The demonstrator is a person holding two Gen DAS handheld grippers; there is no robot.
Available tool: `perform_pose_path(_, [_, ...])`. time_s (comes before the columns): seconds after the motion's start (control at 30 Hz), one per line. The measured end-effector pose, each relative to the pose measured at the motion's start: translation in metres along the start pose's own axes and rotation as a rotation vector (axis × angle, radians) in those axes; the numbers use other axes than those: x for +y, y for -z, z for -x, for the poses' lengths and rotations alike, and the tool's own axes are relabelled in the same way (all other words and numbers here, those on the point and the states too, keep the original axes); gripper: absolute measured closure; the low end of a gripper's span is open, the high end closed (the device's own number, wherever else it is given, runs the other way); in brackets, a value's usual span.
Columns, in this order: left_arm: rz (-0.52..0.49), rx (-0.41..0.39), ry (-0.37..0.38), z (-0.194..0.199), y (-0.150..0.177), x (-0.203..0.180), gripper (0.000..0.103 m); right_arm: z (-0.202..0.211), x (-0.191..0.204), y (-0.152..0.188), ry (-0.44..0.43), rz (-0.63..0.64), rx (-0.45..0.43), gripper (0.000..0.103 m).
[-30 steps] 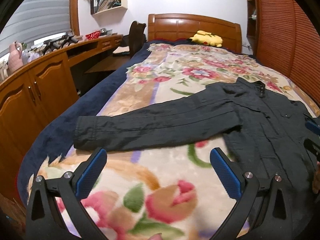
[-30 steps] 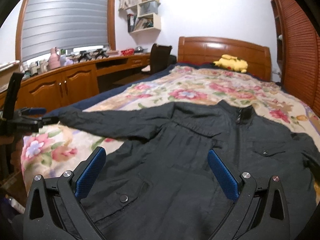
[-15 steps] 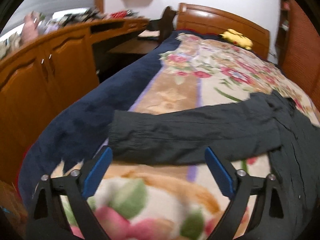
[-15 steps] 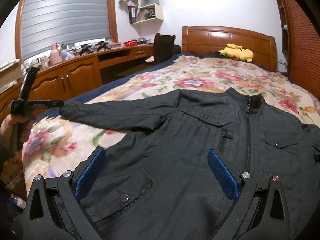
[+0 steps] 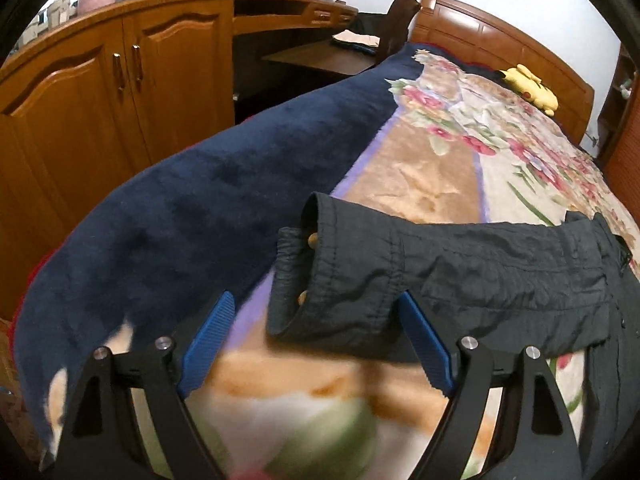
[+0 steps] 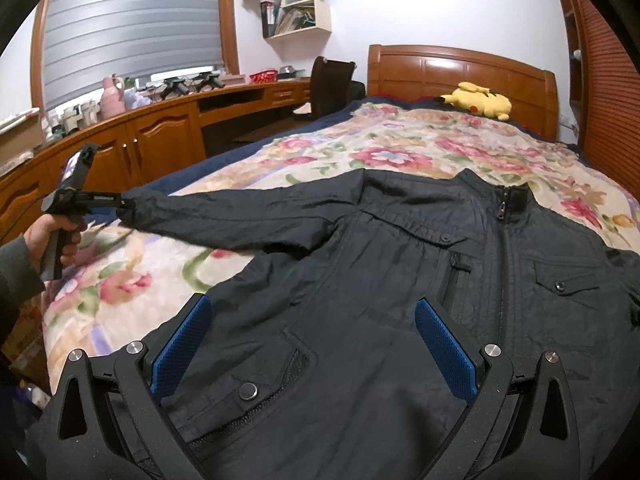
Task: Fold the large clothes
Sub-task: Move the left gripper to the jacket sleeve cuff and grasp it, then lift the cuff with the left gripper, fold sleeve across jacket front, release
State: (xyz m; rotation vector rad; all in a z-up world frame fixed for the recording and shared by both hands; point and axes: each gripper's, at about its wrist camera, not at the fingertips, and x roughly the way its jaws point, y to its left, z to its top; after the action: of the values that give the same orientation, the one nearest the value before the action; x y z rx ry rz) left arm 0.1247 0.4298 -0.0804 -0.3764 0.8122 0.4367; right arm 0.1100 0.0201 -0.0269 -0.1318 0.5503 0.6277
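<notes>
A black zip-up jacket (image 6: pixel 400 300) lies face up on the floral blanket, one sleeve (image 6: pixel 240 216) stretched out to the left. In the left wrist view the sleeve cuff (image 5: pixel 332 272) lies between my left gripper's (image 5: pixel 316 320) open blue pads, close to them. The left gripper also shows in the right wrist view (image 6: pixel 120 202), at the cuff end. My right gripper (image 6: pixel 312 320) is open and empty, low over the jacket's lower front near a pocket (image 6: pixel 256 388).
The bed has a floral blanket (image 6: pixel 400 152) over a navy cover (image 5: pixel 180 200), a wooden headboard (image 6: pixel 460 68) and a yellow plush toy (image 6: pixel 476 100). Wooden cabinets and a desk (image 5: pixel 120 80) run along the left. A slatted wardrobe (image 6: pixel 608 80) stands on the right.
My left gripper has moved left and forward along the sleeve until the cuff sits between its pads. The right gripper has stayed over the jacket's lower front, shifting slightly.
</notes>
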Motion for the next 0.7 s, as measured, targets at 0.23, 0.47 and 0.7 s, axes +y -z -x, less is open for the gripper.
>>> perform_pose_path(0.23, [0.029, 0.058, 0.057, -0.019, -0.003, -0.009, 0.075, 0.003, -0.002, -0.001, 0.010, -0.007, -0.002, 0.000])
perform_pose_path(0.47, [-0.063, -0.014, 0.085, 0.024, -0.011, -0.055, 0.095, 0.011, -0.007, -0.003, 0.024, -0.003, -0.016, 0.000])
perform_pose_path(0.7, [-0.192, -0.081, 0.161, 0.081, -0.011, -0.124, 0.095, 0.029, -0.025, -0.010, 0.043, -0.019, -0.041, 0.000])
